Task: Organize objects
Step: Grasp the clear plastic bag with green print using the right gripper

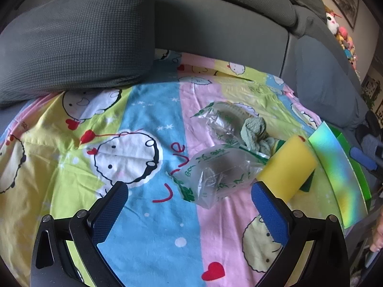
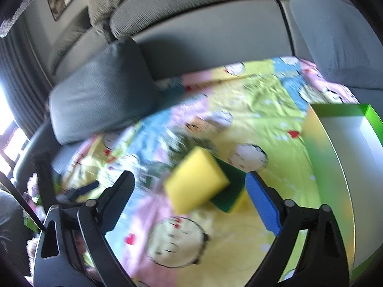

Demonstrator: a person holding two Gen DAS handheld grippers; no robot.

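My left gripper (image 1: 189, 187) hangs open over a cartoon-print sheet (image 1: 148, 227), nothing between its blue pads. Just beyond its tips lies a crumpled clear plastic bag (image 1: 215, 174) with green print. Farther back are a second bag (image 1: 222, 117) and a green cloth (image 1: 256, 134). A yellow sponge (image 1: 287, 165) lies at the right, beside a green box (image 1: 359, 181) with a shiny lid (image 1: 340, 172). The right wrist view is blurred. There my right gripper (image 2: 190, 178) is open above the yellow sponge (image 2: 196, 179), which rests on a green-backed sponge (image 2: 227, 193), pads apart from both. The box (image 2: 347, 143) stands open at the right.
A grey cushion (image 1: 76, 43) lies at the back left against the grey sofa backrest (image 1: 215, 24). Plush toys (image 1: 335, 24) sit at the far right. A person's hand (image 1: 379, 234) shows at the right edge. A sofa armrest (image 2: 335, 35) borders the sheet on the right.
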